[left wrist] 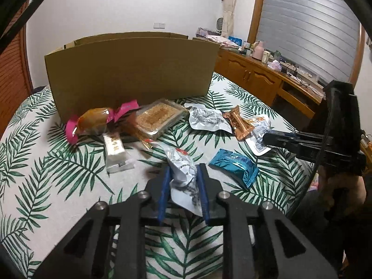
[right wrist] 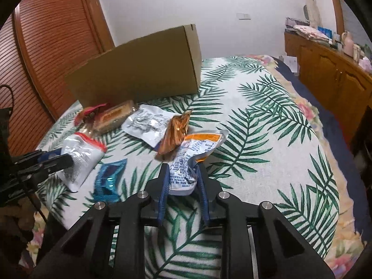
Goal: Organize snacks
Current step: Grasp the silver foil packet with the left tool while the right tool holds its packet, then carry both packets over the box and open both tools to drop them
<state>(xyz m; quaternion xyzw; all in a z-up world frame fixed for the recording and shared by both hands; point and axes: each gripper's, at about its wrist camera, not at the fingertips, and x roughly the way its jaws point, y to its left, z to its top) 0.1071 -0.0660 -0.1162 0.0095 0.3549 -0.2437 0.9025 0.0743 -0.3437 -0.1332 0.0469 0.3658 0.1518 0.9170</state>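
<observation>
Left wrist view, left gripper (left wrist: 183,181) clamped on a white-and-red packet (left wrist: 183,181), right gripper (right wrist: 181,177) clamped on an orange-edged white packet (right wrist: 197,148), both near the bedspread's (right wrist: 267,162) front edge, cardboard box (left wrist: 130,74) set behind.

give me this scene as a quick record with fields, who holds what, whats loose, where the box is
surface: bed cover with a green leaf print
left gripper: shut on a white packet with red top edge
right gripper: shut on a white packet with orange edge
loose snacks: blue foil packet, copper foil packet, clear tray of sesame bars, pink-wrapped cake, white bar, silver pouch
cardboard box: open top, behind the snacks
inside of box: not visible
</observation>
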